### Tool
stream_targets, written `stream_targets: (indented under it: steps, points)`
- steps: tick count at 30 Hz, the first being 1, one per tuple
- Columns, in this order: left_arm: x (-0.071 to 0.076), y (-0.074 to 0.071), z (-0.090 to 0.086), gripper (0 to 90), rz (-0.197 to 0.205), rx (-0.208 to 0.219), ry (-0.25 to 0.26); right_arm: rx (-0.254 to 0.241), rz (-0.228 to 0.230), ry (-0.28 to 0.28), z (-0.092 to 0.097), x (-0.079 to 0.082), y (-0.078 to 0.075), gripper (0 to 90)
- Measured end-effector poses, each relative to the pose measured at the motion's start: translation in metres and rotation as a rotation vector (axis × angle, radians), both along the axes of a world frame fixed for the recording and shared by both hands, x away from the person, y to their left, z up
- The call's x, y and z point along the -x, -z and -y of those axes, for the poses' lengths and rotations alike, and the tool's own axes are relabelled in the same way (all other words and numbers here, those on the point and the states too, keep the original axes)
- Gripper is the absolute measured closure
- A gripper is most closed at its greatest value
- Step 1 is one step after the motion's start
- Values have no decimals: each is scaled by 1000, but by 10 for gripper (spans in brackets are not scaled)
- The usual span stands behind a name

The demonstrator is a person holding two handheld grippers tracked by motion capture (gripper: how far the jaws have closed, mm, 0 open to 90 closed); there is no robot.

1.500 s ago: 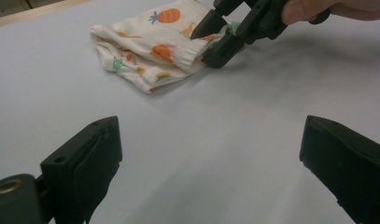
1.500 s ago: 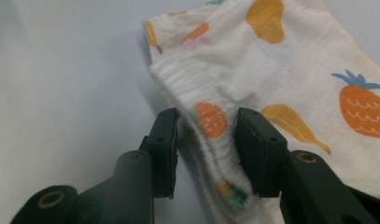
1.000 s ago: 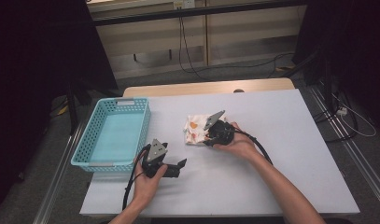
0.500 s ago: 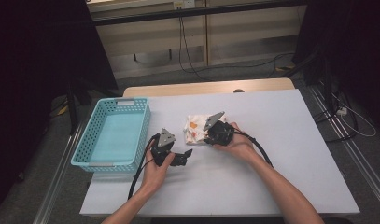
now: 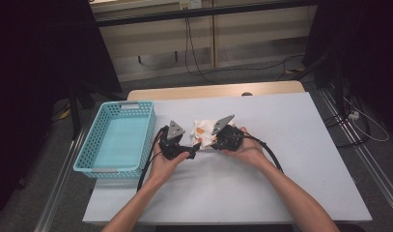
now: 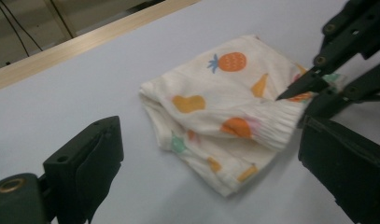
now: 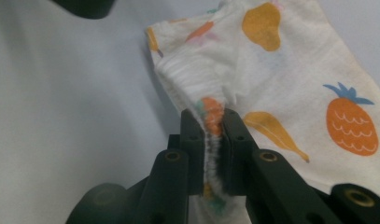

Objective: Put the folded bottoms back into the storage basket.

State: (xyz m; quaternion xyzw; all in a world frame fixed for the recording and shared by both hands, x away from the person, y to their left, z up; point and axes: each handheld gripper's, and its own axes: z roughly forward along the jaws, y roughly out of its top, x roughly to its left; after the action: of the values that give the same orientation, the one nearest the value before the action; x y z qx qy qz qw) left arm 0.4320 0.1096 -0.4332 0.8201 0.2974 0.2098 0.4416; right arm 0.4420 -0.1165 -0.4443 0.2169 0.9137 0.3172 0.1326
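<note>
Left gripper (image 5: 191,153) moved up, jaws open; right gripper (image 7: 211,140) pinches cloth (image 6: 215,109), lying crosswise.

Turquoise basket (image 5: 118,140) (perforated) on white table (image 5: 300,159)

From high above the person's side, we look forward and down over the whole surface (image 5: 281,159). Each gripper camera sits low and close along its own fingers; all three views share the fruit-print cloth (image 5: 202,130) (image 6: 225,116) (image 7: 290,74).
</note>
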Motion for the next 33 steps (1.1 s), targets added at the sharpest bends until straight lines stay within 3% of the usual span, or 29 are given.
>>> stream_targets:
  steps: [8,14,20,24,27,30,33]
  points:
    - [-17,3,3,87,-22,1,-19,-7,-1,-16,0,8,-3,819]
    - [-28,4,10,93,-27,-26,-25,-5,0,-27,0,18,-3,819]
    - [-40,5,16,124,-56,1,-33,-13,-4,-36,1,24,-5,819]
    - [-50,5,18,198,-79,15,-42,-9,-6,-41,0,28,-6,818]
    - [-58,8,17,341,-102,23,-55,-15,-5,-44,0,30,-5,819]
    - [-63,13,18,434,-115,0,-58,-15,-8,-43,0,31,-4,818]
    - [-68,18,19,486,-149,17,-51,-18,-6,-45,0,31,-3,818]
